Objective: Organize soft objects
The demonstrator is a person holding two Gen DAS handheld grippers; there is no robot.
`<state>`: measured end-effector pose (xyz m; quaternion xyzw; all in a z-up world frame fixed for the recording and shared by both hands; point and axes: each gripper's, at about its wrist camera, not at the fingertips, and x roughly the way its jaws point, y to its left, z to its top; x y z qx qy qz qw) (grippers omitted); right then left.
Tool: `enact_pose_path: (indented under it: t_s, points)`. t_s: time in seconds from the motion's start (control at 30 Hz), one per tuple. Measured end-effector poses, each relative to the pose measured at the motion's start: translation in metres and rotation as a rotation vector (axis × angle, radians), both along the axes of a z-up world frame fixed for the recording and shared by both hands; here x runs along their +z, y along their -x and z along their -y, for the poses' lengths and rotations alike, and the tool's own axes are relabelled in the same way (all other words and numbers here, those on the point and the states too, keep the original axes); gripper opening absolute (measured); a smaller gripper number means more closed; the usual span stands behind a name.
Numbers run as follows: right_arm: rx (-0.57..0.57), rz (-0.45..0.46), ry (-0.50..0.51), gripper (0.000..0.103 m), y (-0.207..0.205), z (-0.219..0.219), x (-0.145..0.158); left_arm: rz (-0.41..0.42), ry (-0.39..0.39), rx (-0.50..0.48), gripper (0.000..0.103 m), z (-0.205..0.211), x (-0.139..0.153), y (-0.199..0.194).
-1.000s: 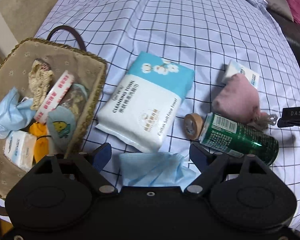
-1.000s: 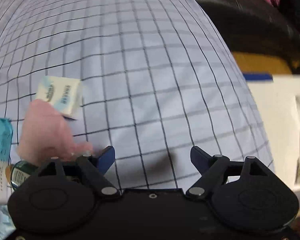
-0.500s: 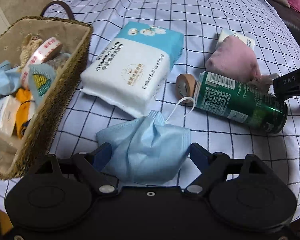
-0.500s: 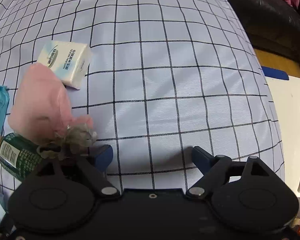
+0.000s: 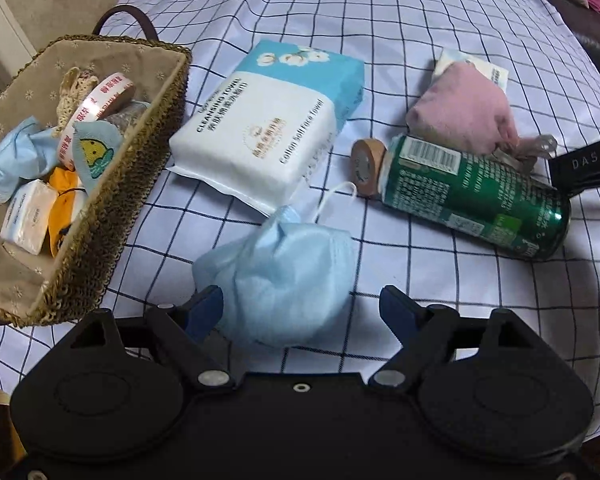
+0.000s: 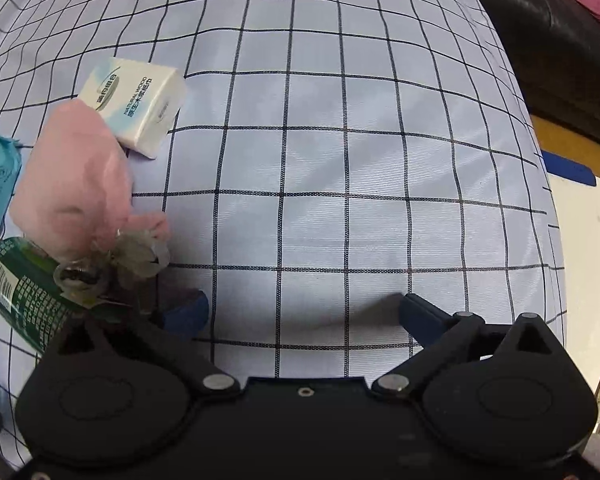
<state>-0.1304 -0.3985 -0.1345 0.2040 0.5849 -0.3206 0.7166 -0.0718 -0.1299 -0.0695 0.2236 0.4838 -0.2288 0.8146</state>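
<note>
My left gripper [image 5: 300, 304] has fingers apart around the crumpled light-blue face mask [image 5: 278, 280], no squeeze yet. Right gripper [image 6: 304, 312]: fingers opening over bare checked cloth, nothing between. The woven lined basket [image 5: 140, 152] already holds a mask, tissue pack, tape roll and cloth bits. Left out: the white-and-blue cleansing towel pack [image 5: 268, 128], pink drawstring pouch [image 5: 464, 112] and small white tissue pack [image 6: 134, 112]. Deeper basket contents are hard to make out.
</note>
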Motion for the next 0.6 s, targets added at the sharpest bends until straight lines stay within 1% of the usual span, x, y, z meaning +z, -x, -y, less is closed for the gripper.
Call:
enact_pose_path:
  t_s: [0.27, 0.6]
  points:
    - [0.035, 0.006, -0.020, 0.103, 0.000, 0.003, -0.001, -0.003, -0.021, 0.003, 0.082, 0.005, -0.004, 0.006]
    - [0.049, 0.021, -0.011, 0.103, 0.001, 0.007, -0.003, -0.015, -0.060, 0.039, 0.082, 0.019, -0.022, -0.013]
